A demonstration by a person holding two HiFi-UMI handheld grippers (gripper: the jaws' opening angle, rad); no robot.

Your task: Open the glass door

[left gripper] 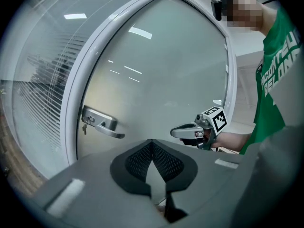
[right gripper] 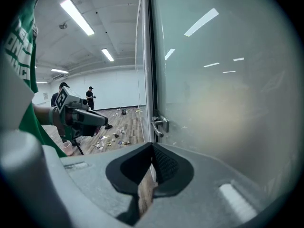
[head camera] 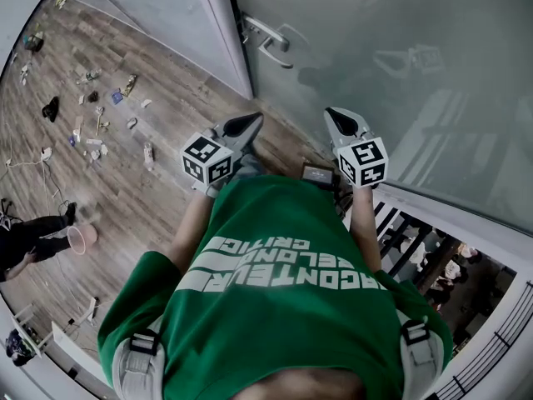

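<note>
The frosted glass door (head camera: pixel 400 65) stands straight ahead in its white frame, and its metal lever handle (head camera: pixel 268 40) sits at the door's left edge. Both grippers hang in the air short of the glass and touch nothing. My left gripper (head camera: pixel 250 122) points towards the handle from below, jaws shut and empty. My right gripper (head camera: pixel 337 117) faces the glass pane to the handle's right, also shut and empty. In the left gripper view the handle (left gripper: pixel 102 125) has keys (left gripper: pixel 84 127) hanging beside it. The right gripper view shows the handle (right gripper: pixel 159 126) ahead and slightly left.
A fixed glass partition (head camera: pixel 158 7) runs left of the door. Several small items litter the wooden floor (head camera: pixel 125 173) at the left. A seated person in black (head camera: pixel 33 236) and a pink cup (head camera: pixel 77 238) are at the far left. A railing (head camera: pixel 491 348) lies at the lower right.
</note>
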